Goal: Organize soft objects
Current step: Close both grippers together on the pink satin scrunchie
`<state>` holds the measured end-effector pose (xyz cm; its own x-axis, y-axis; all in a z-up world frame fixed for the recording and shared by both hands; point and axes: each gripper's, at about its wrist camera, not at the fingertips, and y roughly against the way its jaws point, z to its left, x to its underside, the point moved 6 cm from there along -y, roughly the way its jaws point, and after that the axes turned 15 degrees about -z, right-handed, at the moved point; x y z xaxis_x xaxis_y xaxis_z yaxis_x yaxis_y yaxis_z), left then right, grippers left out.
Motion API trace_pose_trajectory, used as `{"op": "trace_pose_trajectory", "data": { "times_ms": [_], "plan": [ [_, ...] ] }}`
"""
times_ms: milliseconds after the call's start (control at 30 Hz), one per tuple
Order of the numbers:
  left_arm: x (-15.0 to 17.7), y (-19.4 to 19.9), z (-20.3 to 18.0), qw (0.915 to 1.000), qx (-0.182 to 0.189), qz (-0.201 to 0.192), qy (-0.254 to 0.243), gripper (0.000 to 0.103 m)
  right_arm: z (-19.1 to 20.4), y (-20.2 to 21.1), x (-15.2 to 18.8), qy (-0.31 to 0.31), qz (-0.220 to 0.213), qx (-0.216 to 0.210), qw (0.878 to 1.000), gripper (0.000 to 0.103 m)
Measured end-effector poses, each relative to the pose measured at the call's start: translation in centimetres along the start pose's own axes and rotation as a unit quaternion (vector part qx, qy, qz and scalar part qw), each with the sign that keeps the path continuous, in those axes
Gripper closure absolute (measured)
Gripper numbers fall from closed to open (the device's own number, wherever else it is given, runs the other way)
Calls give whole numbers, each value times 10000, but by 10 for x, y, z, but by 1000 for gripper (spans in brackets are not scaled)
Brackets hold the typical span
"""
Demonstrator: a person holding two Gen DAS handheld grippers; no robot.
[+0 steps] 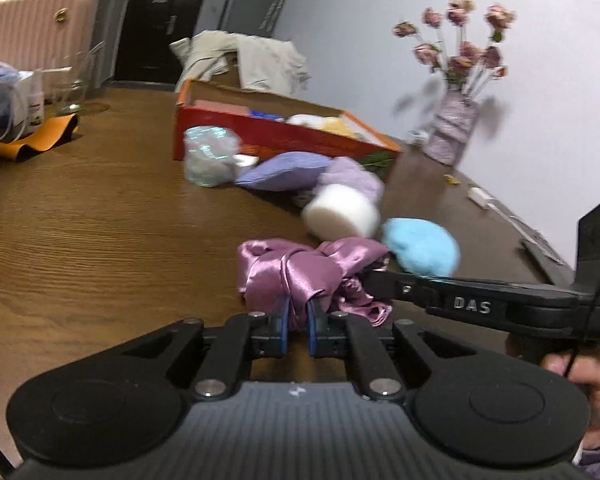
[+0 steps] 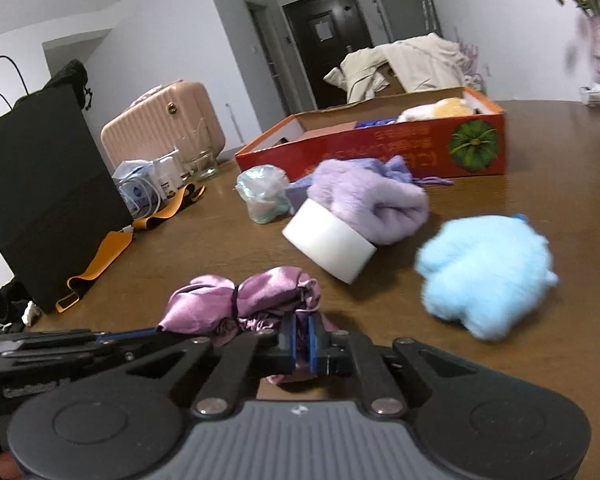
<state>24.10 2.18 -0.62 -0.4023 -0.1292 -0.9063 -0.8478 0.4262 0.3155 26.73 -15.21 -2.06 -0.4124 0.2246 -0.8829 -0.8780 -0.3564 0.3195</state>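
A pink satin cloth point(image 1: 296, 272) point(image 2: 260, 300) lies bunched on the brown table point(image 1: 100, 220) right in front of both grippers. My left gripper point(image 1: 298, 314) is shut on its near fold. My right gripper point(image 2: 302, 342) is shut on its other end and reaches in from the right in the left wrist view point(image 1: 372, 280). Beyond the cloth lie a white foam cylinder point(image 1: 340, 212) point(image 2: 332, 244), a light blue fluffy ball point(image 1: 420, 246) point(image 2: 488, 272), a purple plush piece point(image 1: 352, 178) point(image 2: 372, 204) and a lavender pouch point(image 1: 280, 170). A red cardboard box point(image 1: 284, 140) point(image 2: 380, 148) behind them holds soft items.
A crinkled clear plastic bag point(image 1: 210, 156) point(image 2: 264, 194) sits by the box. A vase of dried flowers point(image 1: 456, 128) stands at the far right by the wall. A glass point(image 1: 72, 92), a black paper bag point(image 2: 48, 200) and an orange strap point(image 2: 112, 252) occupy the left side.
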Motion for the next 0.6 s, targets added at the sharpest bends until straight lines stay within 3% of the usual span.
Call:
{"op": "trace_pose_trajectory", "data": {
  "times_ms": [133, 300, 400, 600],
  "plan": [
    [-11, 14, -17, 9996, 119, -245, -84, 95, 5, 20, -10, 145, -204, -96, 9996, 98],
    [-59, 18, -25, 9955, 360, -865, -153, 98, 24, 28, -55, 398, -633, -595, 9954, 100],
    [-97, 10, -21, 9907, 390, -1292, -198, 98, 35, 19, -93, 671, -951, -799, 9900, 103],
    [-140, -29, 0, 9896, 104, -1434, -99, 95, 34, -27, -156, 1044, -1289, -902, 9820, 103]
  ]
}}
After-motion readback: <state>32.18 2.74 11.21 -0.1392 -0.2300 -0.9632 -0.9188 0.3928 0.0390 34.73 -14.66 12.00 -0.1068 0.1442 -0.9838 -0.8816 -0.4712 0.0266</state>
